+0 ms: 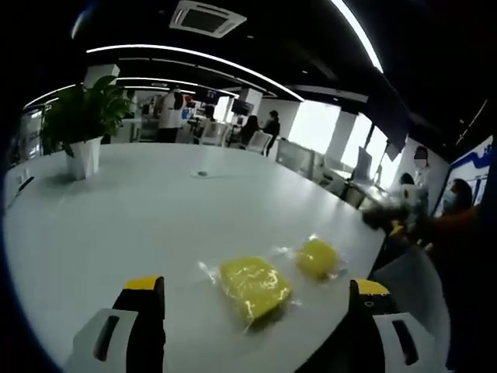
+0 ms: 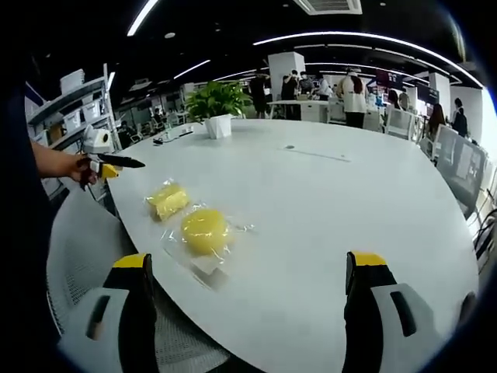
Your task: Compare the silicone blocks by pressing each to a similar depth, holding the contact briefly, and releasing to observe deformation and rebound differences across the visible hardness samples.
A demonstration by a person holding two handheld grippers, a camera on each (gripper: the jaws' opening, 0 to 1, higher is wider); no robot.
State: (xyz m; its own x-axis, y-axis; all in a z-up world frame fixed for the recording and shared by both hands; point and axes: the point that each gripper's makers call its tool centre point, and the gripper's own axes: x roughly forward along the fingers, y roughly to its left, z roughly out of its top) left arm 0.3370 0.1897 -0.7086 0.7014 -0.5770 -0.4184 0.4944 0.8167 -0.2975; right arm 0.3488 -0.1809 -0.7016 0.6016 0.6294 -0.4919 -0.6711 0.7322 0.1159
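Note:
Two yellow silicone blocks in clear bags lie on the white table [image 1: 155, 217] near its edge. In the left gripper view the squarish block [image 1: 250, 287] sits just ahead, between my jaws, with the rounder block [image 1: 317, 258] to its right. My left gripper [image 1: 256, 284] is open and above the table, touching neither. In the right gripper view the round block [image 2: 204, 230] is nearer and the squarish block [image 2: 168, 200] lies behind it to the left. My right gripper [image 2: 249, 259] is open, short of both. The left gripper [image 2: 109, 162] shows in a hand at far left.
A potted plant [image 1: 81, 124] [image 2: 217, 105] stands far back on the table [image 2: 326, 202]. A grey mesh chair [image 2: 78, 249] [image 1: 411, 287] is at the table edge below the blocks. A blurred dark gripper [image 1: 386, 219] enters from the right. People stand in the background.

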